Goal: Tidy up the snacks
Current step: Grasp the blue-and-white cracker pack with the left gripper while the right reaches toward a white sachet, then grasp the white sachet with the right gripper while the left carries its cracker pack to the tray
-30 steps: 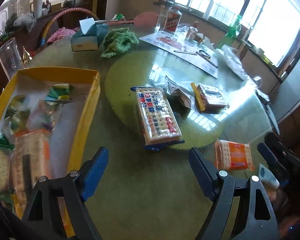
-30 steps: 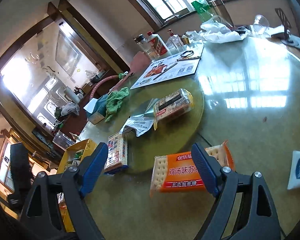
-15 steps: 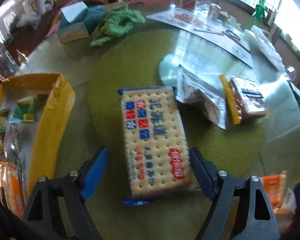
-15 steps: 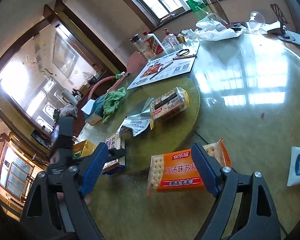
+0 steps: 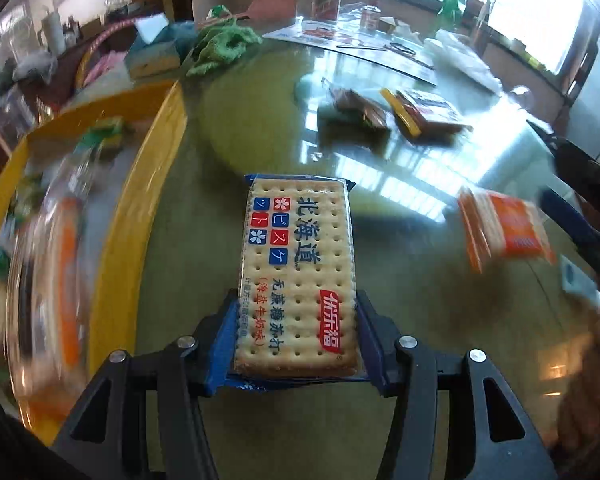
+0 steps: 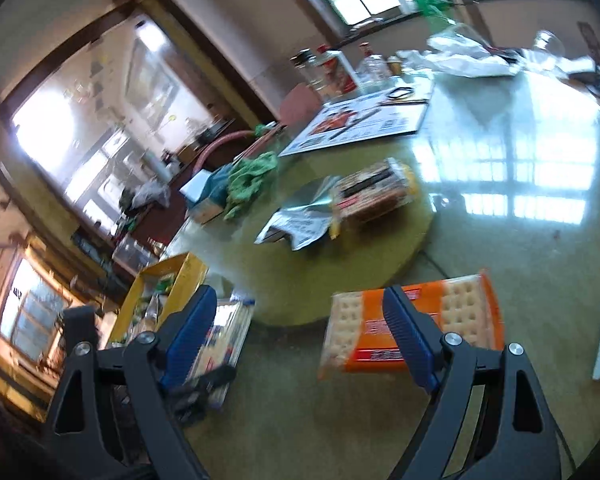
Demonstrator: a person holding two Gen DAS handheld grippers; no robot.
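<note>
Cracker pack (image 5: 298, 276) sits between closing left tool (image 5: 296, 334); right tool (image 6: 300, 340) spread

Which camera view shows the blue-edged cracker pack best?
The left wrist view. The blue-edged cracker pack lies sharp and centred there, label readable, between the closing pads of the left gripper. In the right wrist view it is blurred and partly hidden behind a finger of the right gripper.
</note>
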